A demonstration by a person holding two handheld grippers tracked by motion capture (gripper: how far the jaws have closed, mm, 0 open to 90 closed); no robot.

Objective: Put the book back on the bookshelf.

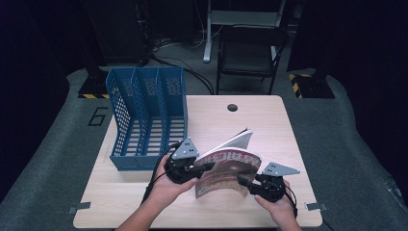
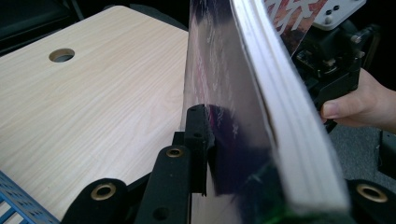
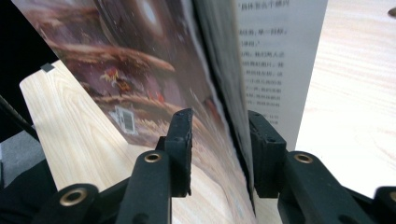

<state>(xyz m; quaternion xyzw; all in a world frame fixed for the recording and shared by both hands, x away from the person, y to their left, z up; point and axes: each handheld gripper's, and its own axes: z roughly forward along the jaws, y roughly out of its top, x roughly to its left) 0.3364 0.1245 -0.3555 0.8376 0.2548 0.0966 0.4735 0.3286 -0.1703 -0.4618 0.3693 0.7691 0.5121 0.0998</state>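
You hold a magazine (image 1: 226, 173) between your two grippers, near the front edge of the table and a little right of its middle; its glossy cover shows a brownish-red picture with large red characters along the top, and it bows outward toward you; behind the cover some white pages (image 1: 239, 140) fan loose, and the right gripper view shows printed lines of text on one of them. Your left gripper (image 1: 204, 167) pinches the magazine's left edge, jaws clamped on the cover and the thick block of pages; your right gripper (image 1: 243, 180) has its jaws on either side of the right edge, one against the cover and one against the back pages, closed on the magazine.

The table (image 1: 260, 120) is pale wood grain with a round cable hole (image 1: 232, 107) near its far edge; a blue mesh file rack (image 1: 144, 115) with three slots stands on the far left part of it, just beyond your left hand (image 1: 168, 187); grey carpet surrounds the table, and a dark chair (image 1: 248, 53) stands beyond it in a dim room.

The magazine stands on edge, raised off the table, cover facing you; its long axis runs left to right between the grippers.
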